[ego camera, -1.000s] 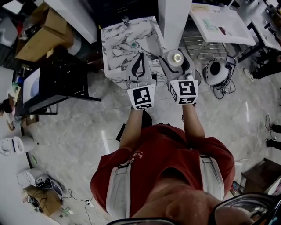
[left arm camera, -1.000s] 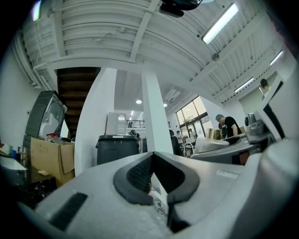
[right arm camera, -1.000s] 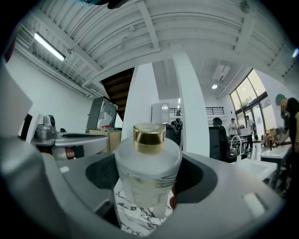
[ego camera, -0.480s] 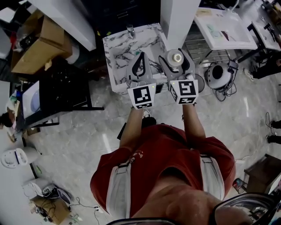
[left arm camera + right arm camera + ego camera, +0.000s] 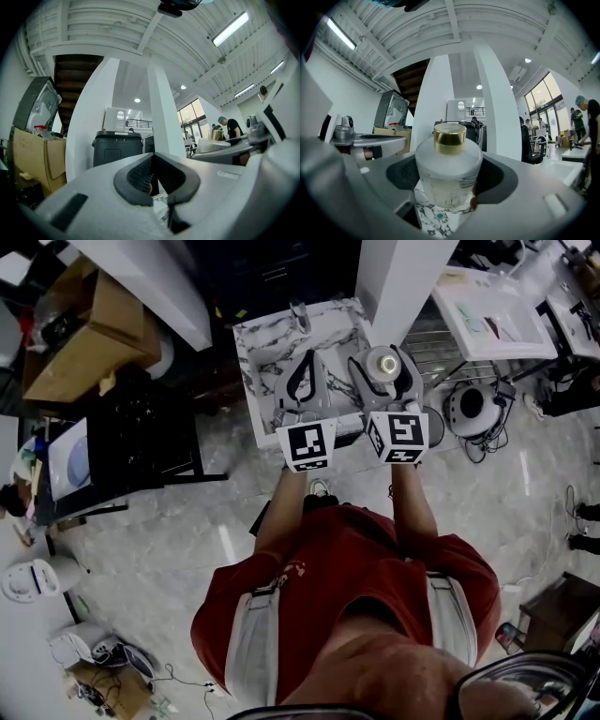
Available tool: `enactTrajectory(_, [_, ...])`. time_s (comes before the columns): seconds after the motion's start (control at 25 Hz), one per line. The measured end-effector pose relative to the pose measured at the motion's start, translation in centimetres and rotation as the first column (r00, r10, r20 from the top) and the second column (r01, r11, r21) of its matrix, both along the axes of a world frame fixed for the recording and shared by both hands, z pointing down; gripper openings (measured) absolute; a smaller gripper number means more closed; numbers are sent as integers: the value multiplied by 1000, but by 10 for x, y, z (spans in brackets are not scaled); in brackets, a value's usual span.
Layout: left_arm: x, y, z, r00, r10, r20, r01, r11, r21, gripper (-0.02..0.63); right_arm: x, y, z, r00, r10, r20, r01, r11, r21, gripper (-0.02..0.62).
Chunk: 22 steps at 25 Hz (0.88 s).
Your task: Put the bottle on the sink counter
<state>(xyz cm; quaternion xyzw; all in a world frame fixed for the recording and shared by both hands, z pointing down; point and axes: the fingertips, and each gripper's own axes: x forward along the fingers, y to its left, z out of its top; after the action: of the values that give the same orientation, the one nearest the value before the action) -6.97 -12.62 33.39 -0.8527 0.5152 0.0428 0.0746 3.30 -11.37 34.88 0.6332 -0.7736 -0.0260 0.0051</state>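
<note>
Carrying the bottle (image 5: 447, 173) in, by the look of it, and nearing the set-down. Clamping its frosted glass body in the right gripper (image 5: 382, 376), jaws spread wide and pressing on both sides, gold cap (image 5: 449, 136) pointing up and clear of the pads. Hanging the bottle upright above the marble-topped sink table (image 5: 258, 362), with veined marble showing right under its base in the right gripper view. Not possible to tell from any view whether the base is touching yet; apparently hanging clear.

Holding the left gripper (image 5: 305, 357) just beside the right gripper, on its left, tips closed together on nothing, only a sliver of marble showing through the gap behind them.

Seeing a small green spot (image 5: 439, 215) below and just ahead of the bottle, probably the basin's drain, and the faucet (image 5: 300, 315) farther ahead of both grippers. Judging from that: probably needing to pick a flat stretch of marble off to the side of the bowl, not the hollow itself. Then lowering straight down, seating the base flat, easing the jaws off the glass, and backing away without knocking the tall, smooth body over.
</note>
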Motion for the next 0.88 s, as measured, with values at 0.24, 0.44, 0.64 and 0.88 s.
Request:
enactTrajectory(0.24, [-25, -19, -1, 1000, 4, -5, -4, 1000, 0, -6, -23, -18, -3, 1000, 9, 1, -9, 1000, 8, 336])
enactTrajectory(0.44, [-32, -29, 4, 1000, 22, 0, -22, 1000, -6, -6, -33, -28, 3, 1000, 25, 5, -25, 1000, -1, 336])
enactTrajectory(0.64, [-36, -35, 8, 1000, 13, 0, -13, 1000, -7, -6, -34, -37, 7, 1000, 24, 7, -24, 1000, -1, 336])
enactTrajectory(0.88, [-32, -49, 4, 1000, -5, 0, 5, 1000, 6, -6, -32, -52, 4, 1000, 0, 4, 0, 1000, 7, 336])
